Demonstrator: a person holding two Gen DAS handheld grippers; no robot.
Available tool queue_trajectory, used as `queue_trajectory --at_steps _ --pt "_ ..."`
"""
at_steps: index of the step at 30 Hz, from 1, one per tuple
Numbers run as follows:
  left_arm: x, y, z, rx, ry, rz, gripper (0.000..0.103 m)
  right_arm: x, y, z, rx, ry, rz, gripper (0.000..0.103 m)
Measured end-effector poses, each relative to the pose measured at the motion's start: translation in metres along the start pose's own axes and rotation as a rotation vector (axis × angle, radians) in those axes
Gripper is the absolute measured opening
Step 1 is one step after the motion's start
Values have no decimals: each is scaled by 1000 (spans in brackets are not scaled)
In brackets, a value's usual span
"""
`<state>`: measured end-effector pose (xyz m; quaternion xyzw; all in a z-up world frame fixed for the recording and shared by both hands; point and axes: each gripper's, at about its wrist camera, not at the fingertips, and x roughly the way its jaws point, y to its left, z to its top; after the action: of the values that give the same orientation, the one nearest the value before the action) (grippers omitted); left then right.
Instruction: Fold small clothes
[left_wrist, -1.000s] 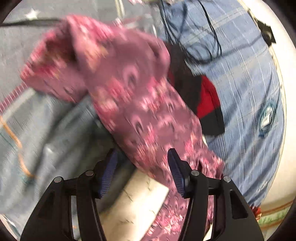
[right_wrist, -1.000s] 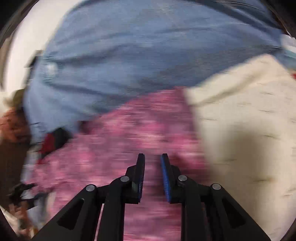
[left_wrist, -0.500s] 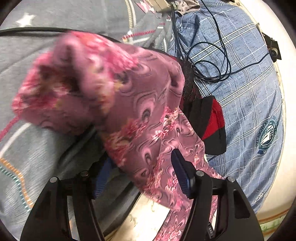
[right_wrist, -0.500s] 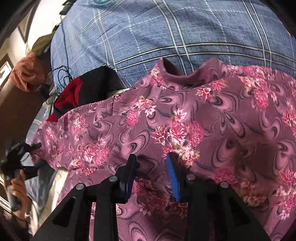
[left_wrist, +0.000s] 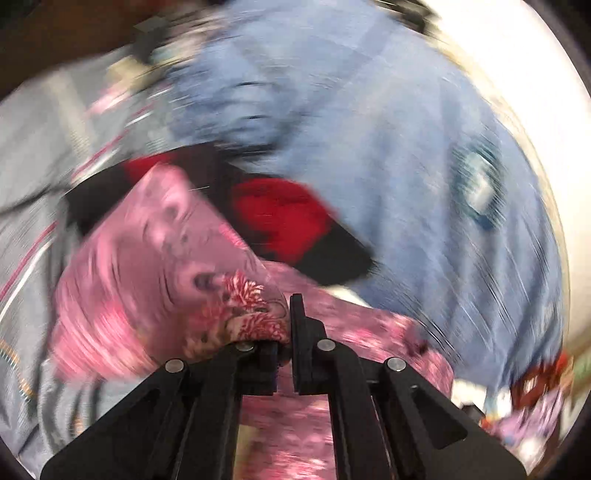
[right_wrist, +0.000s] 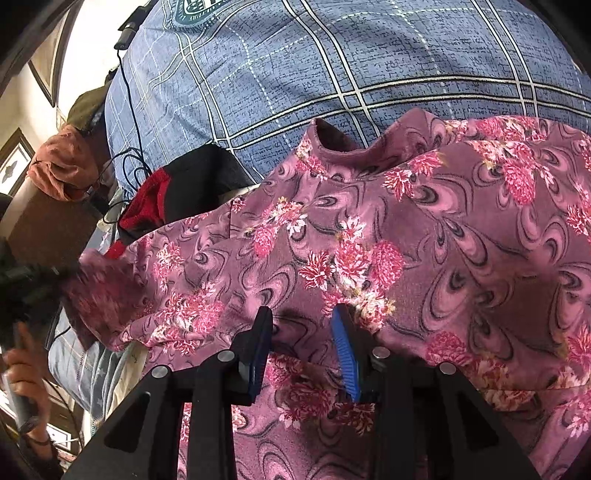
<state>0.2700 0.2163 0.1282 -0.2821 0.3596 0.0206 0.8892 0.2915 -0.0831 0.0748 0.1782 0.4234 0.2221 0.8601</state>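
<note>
A mauve garment (right_wrist: 443, 240) with pink flowers lies spread on the blue checked sheet (right_wrist: 332, 66), neckline towards the far side. My right gripper (right_wrist: 303, 312) stands over its middle with the jaws apart, fabric beneath them but nothing pinched. In the blurred left wrist view, my left gripper (left_wrist: 286, 321) is shut on a bunched end of the same garment (left_wrist: 147, 266), which hides its left finger. In the right wrist view that end (right_wrist: 99, 295) is lifted at the far left, beside a person's hand (right_wrist: 22, 373).
A black and red garment (right_wrist: 199, 177) lies just past the floral one, half under its edge. Cables (right_wrist: 129, 158) trail across the sheet's left side. Grey striped cloth (left_wrist: 37, 147) lies on the left. Orange-brown cloth (right_wrist: 62, 166) sits on a wooden edge.
My left gripper has shut on the garment's end and swung up and away with it, blurring its view. The right gripper came to rest over the garment, then held still.
</note>
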Motion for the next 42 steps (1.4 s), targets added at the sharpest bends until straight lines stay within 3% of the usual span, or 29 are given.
queue_trajectory --at_steps 6,10,17,21,22,26,28,31,33,36,38,42 --pt "44 -101 -31 210 127 -71 3 -5 -11 0 46 -11 56 35" --pt "75 -123 -53 240 201 -55 3 -9 -20 -1 84 -20 87 31" --pt "128 -99 -91 90 413 -77 5 -13 -27 -2 102 -27 106 30" --pt "130 -63 -101 -106 477 -187 11 -12 -27 -1 105 -28 109 30" --pt "124 -56 -102 -140 481 -228 18 -12 -28 -2 105 -28 110 30" --pt "72 -40 -106 -206 397 -371 71 -10 -25 -1 101 -26 104 30" --pt "43 -28 -101 -211 306 -395 76 -9 -23 0 97 -23 98 31" --pt "16 -7 -86 -214 181 -321 76 -8 -12 2 73 -9 55 33" --pt "10 7 -73 -217 140 -293 76 -15 3 4 19 -13 -3 38" --pt "7 33 -63 -274 98 -249 76 -29 54 4 -213 -36 -23 45" --pt "8 52 -60 -343 109 -267 76 -31 100 -1 -428 -57 -61 63" --pt "9 76 -55 -410 85 -256 76 -11 161 -15 -701 -43 -117 64"
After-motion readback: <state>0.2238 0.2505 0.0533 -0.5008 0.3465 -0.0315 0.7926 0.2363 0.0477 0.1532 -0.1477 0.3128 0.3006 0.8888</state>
